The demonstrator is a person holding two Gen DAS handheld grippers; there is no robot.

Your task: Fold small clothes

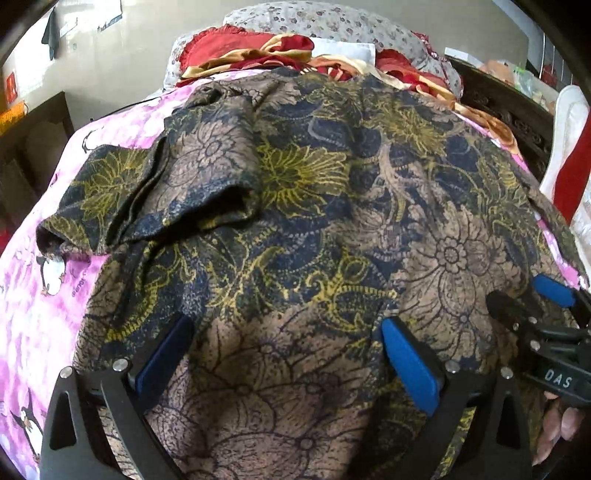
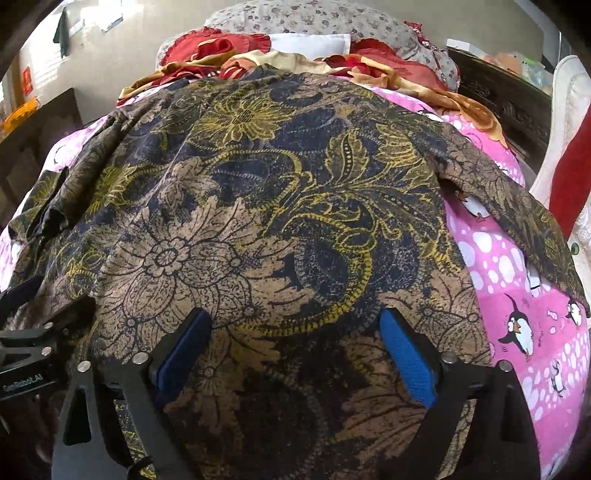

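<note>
A dark batik shirt [image 1: 295, 206] with brown and yellow flowers lies spread on the pink penguin bedsheet [image 1: 26, 295]; it also fills the right wrist view [image 2: 258, 221]. Its left sleeve [image 1: 122, 199] lies bunched and folded onto the body. Its right sleeve [image 2: 517, 206] lies out flat on the sheet [image 2: 517, 295]. My left gripper [image 1: 288, 332] is open, its blue pads wide apart just above the shirt's lower part. My right gripper [image 2: 295, 328] is open over the shirt too; it shows at the right edge of the left wrist view [image 1: 528, 299].
A pile of red and gold cloth [image 1: 258, 51] and a flowered pillow [image 1: 325, 22] lie at the far end of the bed. Dark carved furniture [image 1: 509, 110] stands at the right, a white and red object [image 1: 569, 166] beside it. A dark cabinet [image 1: 33, 147] stands left.
</note>
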